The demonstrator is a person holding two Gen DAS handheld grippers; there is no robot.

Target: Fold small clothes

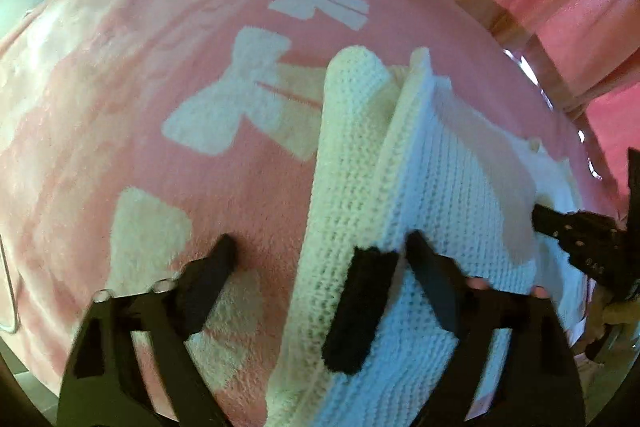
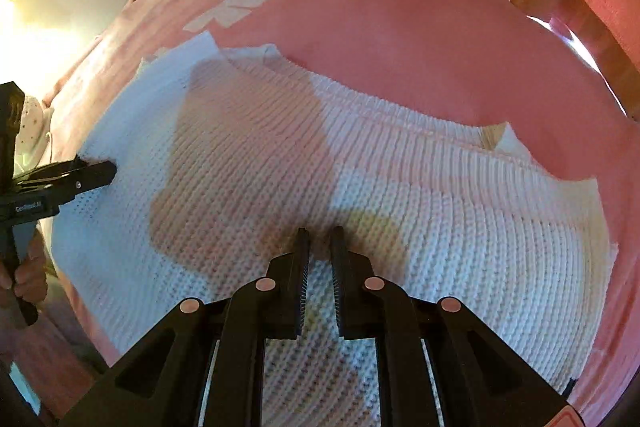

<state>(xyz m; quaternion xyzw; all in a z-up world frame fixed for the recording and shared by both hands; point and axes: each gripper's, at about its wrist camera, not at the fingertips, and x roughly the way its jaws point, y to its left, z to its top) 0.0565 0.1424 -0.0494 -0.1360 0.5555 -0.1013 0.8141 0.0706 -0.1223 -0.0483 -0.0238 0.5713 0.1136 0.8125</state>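
Pink fleece printed with white bows, the blanket (image 1: 132,75) covers the whole work surface, with more pink fabric bunched behind it. On it lies a cream knitted garment (image 2: 400,187), spread broad and flat under the right gripper, its left edge doubled over into a thick fold in the left wrist view. It looks light, soft and stretchy, likely to sag and slide on the fleece, so I would take it at a ribbed edge or a folded corner, not in the loose middle. The right gripper (image 2: 320,233) points down at the knit with its jaws nearly together; whether yarn is pinched between them I cannot tell. The left gripper (image 1: 320,241) stands open astride the folded edge, one finger on the blanket, pads not pressing.
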